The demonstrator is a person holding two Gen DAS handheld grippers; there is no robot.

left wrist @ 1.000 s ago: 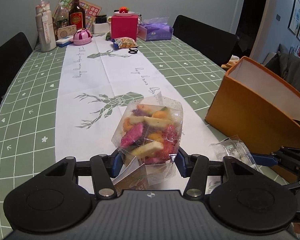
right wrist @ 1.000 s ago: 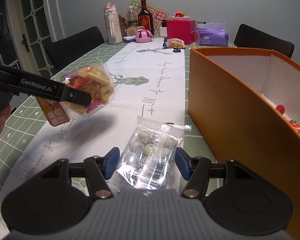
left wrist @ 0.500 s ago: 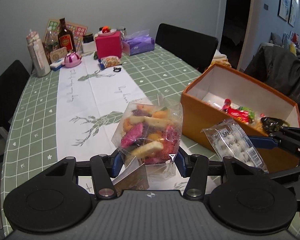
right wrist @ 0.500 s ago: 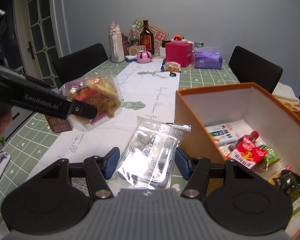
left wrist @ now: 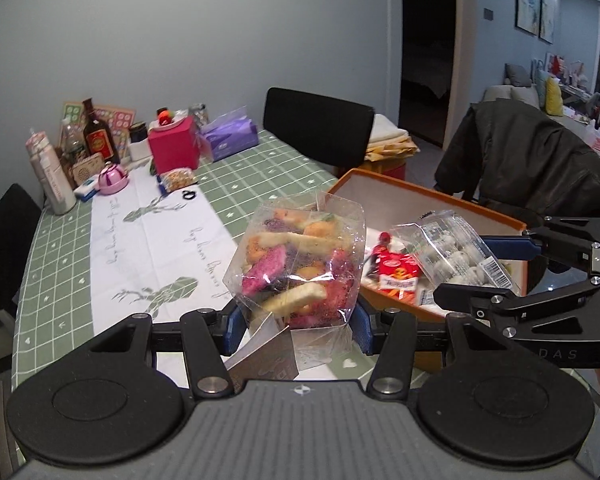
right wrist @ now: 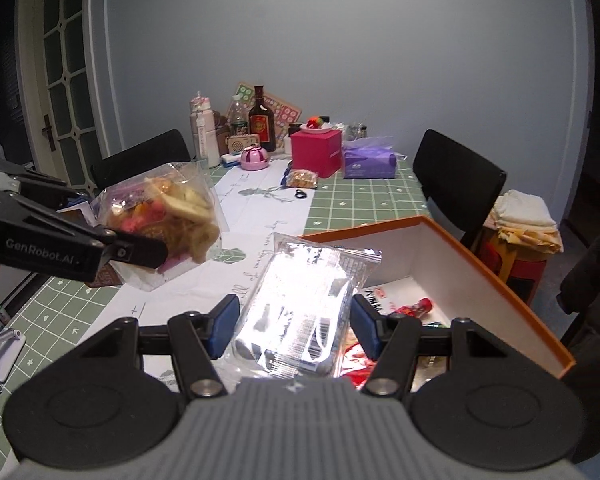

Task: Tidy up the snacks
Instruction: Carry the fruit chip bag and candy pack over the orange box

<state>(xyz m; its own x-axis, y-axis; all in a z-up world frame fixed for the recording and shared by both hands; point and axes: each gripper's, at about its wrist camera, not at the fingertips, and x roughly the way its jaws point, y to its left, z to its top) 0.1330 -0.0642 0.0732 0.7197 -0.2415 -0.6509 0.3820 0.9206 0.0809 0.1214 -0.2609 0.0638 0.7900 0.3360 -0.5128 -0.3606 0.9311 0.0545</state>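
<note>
"GenRobot.AI" marks your left gripper, clamping the mixed-chip bag; your right gripper pinches the barcoded clear packet.

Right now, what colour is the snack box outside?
Orange box, white inside; the left wrist view shows it best.

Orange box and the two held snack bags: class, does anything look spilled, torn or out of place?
Nothing stands out. The bag of mixed fruit chips and the clear pack of round sweets look intact, held above the table; the orange box sits upright with packets inside.
</note>
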